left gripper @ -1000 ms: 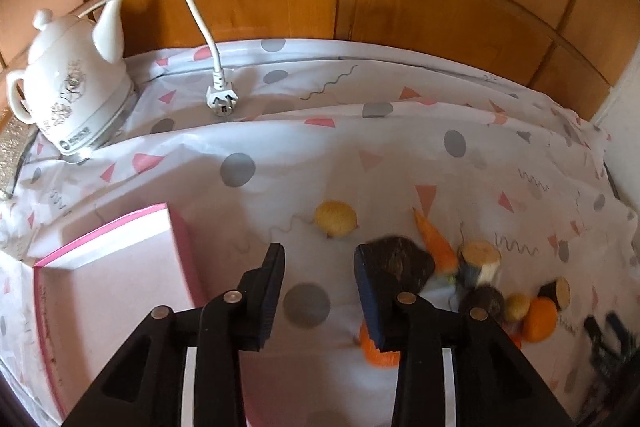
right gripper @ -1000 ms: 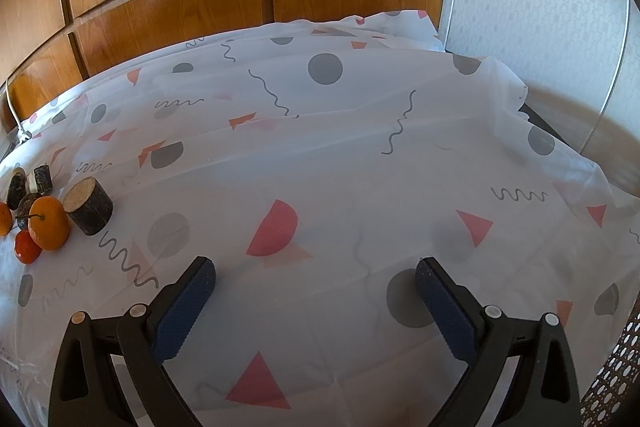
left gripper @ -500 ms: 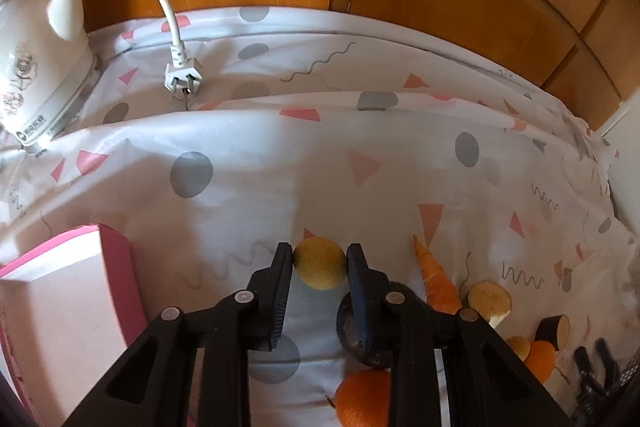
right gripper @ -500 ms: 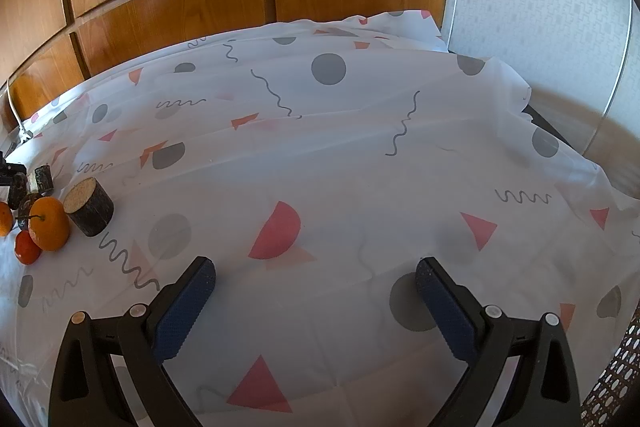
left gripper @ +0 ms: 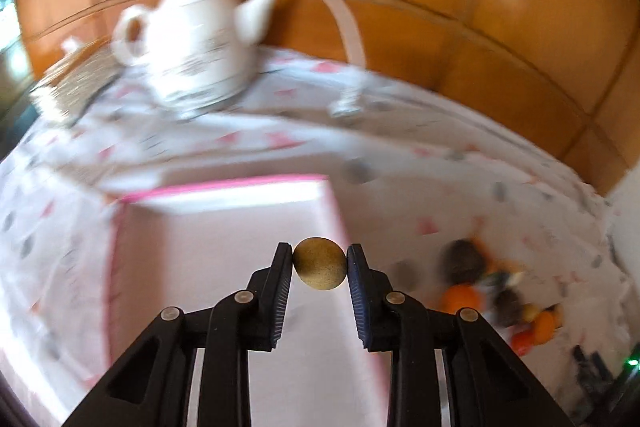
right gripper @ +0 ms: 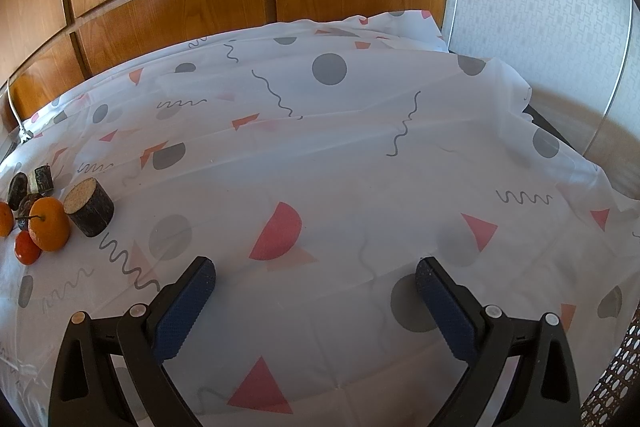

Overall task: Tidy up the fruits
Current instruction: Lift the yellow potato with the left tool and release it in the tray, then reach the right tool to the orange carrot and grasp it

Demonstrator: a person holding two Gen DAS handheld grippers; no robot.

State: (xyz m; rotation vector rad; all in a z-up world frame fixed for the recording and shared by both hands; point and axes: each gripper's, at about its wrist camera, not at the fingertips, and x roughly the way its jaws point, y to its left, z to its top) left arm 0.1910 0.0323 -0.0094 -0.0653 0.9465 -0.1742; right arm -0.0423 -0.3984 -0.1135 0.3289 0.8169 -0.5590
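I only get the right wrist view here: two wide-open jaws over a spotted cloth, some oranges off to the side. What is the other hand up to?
Observer: The left gripper is shut on a small round yellowish fruit, one pad on each side.
Operator: Where is it carrying that?
Observer: I cannot say for sure, but the fruit is above a pink-edged box, which your view lacks.
Operator: Is anything in the box?
Observer: Its visible inside looks bare, though the picture is blurred.
Operator: Anything else over there?
Observer: A white teapot stands beyond the box, near the wooden wall.
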